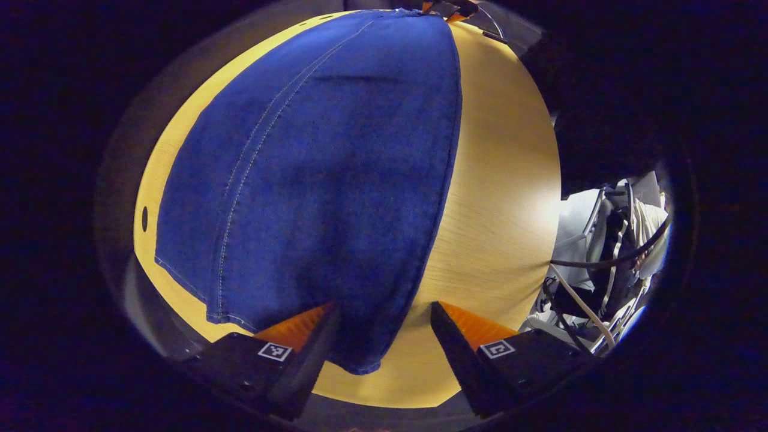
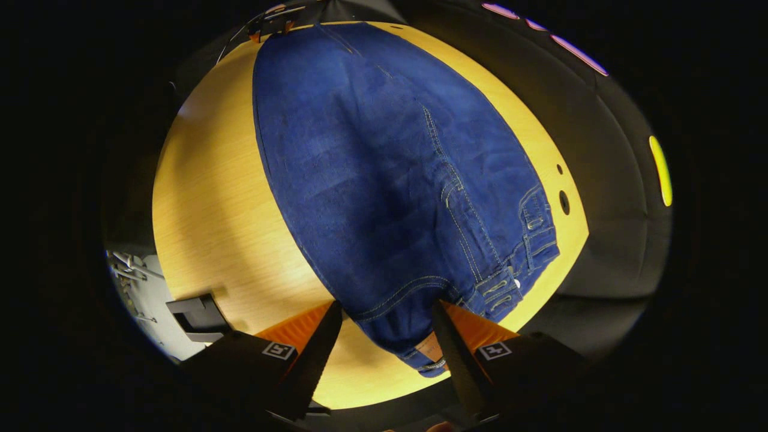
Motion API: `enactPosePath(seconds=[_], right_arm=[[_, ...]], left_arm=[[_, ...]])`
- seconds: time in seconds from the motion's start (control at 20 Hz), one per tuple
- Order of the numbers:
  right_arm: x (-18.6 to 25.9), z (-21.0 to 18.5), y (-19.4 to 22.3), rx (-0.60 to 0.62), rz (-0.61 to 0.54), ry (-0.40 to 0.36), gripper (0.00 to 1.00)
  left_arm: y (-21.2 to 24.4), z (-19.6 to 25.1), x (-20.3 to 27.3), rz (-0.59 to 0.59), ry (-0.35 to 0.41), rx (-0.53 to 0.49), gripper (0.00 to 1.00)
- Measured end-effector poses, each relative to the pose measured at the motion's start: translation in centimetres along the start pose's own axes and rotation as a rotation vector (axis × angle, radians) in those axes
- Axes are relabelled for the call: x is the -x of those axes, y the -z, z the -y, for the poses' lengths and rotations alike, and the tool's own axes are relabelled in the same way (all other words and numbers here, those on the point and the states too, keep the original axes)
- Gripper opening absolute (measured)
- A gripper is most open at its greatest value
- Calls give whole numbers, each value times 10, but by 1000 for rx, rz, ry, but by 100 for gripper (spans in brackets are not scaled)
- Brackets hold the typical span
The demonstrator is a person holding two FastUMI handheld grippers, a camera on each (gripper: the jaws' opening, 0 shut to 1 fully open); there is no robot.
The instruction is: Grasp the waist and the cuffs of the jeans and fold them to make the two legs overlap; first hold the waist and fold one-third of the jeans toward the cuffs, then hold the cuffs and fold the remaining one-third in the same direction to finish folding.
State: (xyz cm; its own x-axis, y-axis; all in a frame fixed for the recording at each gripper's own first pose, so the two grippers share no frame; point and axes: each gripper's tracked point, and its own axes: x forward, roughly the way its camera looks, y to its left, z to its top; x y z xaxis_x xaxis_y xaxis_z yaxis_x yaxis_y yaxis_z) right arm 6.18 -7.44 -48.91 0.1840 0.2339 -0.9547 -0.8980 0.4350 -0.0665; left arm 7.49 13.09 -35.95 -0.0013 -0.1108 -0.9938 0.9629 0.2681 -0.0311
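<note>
Table (image 1: pixel 510 198): light wood-grain top, seen in both gripper views, with two dark round holes toward 3 o'clock in the right gripper view. Jeans (image 1: pixel 324 180) lie flat on it, legs overlapped. In the left gripper view the cuffs sit at 6 o'clock; in the right gripper view the waist sits at 5 o'clock. Bare wood shows on both long sides of the denim.

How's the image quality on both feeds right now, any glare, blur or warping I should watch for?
Left gripper view: sharp, the jeans bulge from fisheye warping, with bright glare on the table at right. Right gripper view: also sharp and warped, glare on the table's left side, waistband stitching crisp; both rims fall dark.
</note>
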Motion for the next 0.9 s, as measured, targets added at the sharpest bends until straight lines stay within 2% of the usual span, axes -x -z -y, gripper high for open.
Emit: enactPosePath(seconds=[0.1,0.2,0.25,0.35,0.45,0.5,0.55,0.6,0.7,0.85,0.9], right_arm=[[-2,-2,-1,-13,-3,-32,94],[-5,-7,3,-97,-42,-85,90],[-5,-15,6,-190,-82,-137,77],[-7,-7,-4,-326,-94,-136,47],[-7,-5,-12,-411,-74,-119,17],[-6,-2,-14,-431,-57,-105,13],[-4,-2,-13,-449,-55,-105,6],[-3,0,-13,-467,-50,-100,6],[7,8,-19,-533,-12,-90,6],[28,32,-43,-710,100,-91,6],[35,47,-53,-766,160,-82,6]], left_arm=[[1,0,0,12,-1,0,98],[0,0,1,9,1,10,98],[-1,-2,0,8,1,30,97],[-4,-12,2,5,-3,115,95],[-9,-28,1,-2,-21,174,78],[-10,-36,2,4,-53,200,54],[-14,-47,4,23,-99,223,31],[-11,-47,0,28,-116,242,7],[-17,-47,5,52,-126,271,2],[-23,-58,37,152,-117,352,9],[-28,-67,53,193,-122,390,6]])
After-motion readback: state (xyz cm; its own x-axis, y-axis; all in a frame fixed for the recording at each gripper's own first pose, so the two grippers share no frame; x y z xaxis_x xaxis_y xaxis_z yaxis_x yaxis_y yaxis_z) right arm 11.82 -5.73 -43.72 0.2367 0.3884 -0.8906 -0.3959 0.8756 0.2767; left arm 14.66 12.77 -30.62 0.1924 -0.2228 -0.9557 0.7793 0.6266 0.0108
